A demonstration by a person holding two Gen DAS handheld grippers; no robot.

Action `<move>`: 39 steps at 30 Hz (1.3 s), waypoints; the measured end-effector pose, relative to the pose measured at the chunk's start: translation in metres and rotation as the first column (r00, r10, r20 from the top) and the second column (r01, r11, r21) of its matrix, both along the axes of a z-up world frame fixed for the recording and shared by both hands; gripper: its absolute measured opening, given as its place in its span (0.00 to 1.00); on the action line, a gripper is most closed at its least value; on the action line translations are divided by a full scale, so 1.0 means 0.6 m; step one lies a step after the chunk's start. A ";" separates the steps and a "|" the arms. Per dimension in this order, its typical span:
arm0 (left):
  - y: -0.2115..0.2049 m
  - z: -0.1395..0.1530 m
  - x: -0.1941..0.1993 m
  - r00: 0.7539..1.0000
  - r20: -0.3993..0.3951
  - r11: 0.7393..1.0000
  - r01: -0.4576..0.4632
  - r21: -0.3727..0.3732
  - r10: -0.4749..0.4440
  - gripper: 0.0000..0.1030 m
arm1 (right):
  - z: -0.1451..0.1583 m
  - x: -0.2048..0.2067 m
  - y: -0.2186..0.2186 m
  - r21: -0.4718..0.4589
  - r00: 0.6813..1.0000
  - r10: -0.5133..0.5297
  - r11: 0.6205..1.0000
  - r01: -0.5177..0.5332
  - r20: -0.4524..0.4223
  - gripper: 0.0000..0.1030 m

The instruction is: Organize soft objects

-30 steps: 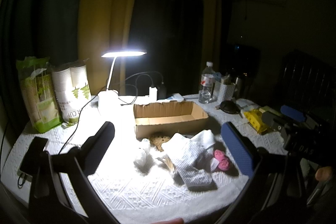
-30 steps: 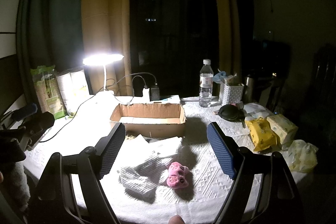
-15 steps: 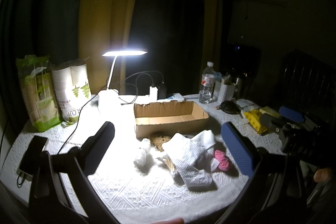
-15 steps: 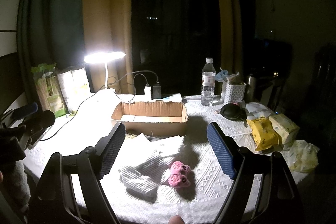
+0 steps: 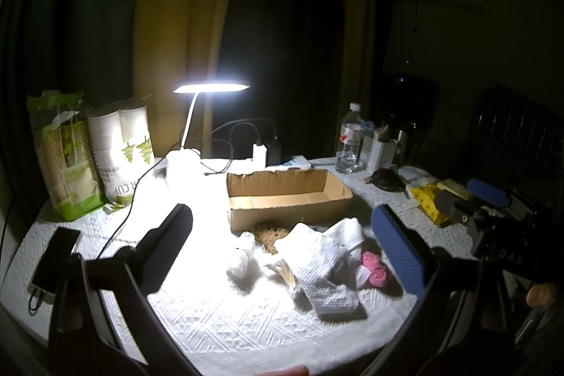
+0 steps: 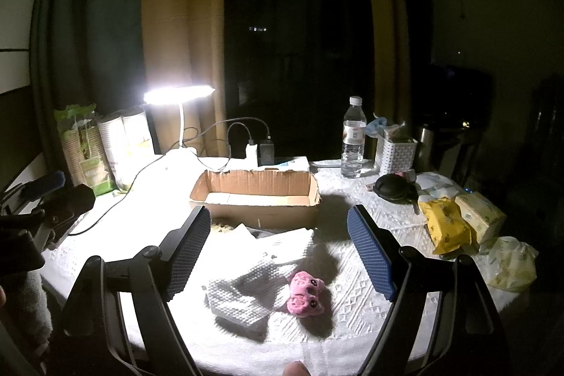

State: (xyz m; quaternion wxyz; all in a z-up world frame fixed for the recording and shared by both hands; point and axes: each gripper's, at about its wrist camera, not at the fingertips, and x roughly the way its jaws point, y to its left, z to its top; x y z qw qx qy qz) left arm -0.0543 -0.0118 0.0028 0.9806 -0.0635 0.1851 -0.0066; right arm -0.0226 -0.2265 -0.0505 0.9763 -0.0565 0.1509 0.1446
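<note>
- Dimly, a night-time room surrounded a round table (image 6: pixel 359 273) covered in a white embossed cloth, lit only by a desk lamp (image 6: pixel 178 94) at centre left of the frame.
- An open cardboard box (image 6: pixel 255 196) sat at mid-frame, and from what showed of its inside it looked empty.
- Just in front of the box, toward the lower centre, lay the soft objects in a loose pile: a white waffle-textured cloth (image 6: pixel 246 295), a small pink plush toy (image 6: pixel 306 293) touching its right edge, and a brown sponge-like piece (image 5: pixel 269 233) against the box wall.
- A crumpled white wad (image 5: pixel 241 258) lay just left of the cloth in the left wrist view.
- The left gripper (image 5: pixel 282 256) hung above the table's near edge with its two fingers spread wide and nothing between them.
- The right gripper (image 6: pixel 278 256) was likewise held wide apart and empty, framing the cloth and toy.
- Nothing appeared to have been sorted; the step in hand looked like the approach to a first pick.
- The next move would likely call for lowering one gripper over the pink toy or the cloth, closing on it gently, then carrying it up to the box.
- Yellow packets (image 6: pixel 446 226) at right and cup sleeves (image 5: pixel 121 150) at left stood well apart from the pile.
</note>
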 end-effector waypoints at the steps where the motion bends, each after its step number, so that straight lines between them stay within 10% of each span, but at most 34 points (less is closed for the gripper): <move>1: 0.001 -0.002 0.002 1.000 -0.004 1.000 0.000 0.001 0.000 0.99 | -0.001 0.002 0.002 -0.001 1.000 0.001 1.000 -0.001 -0.002 0.80; 39: 0.106 -0.202 0.127 0.948 -0.317 0.997 -0.045 -0.067 0.021 0.99 | -0.241 0.187 0.154 -0.159 0.915 0.073 0.976 -0.146 -0.397 0.73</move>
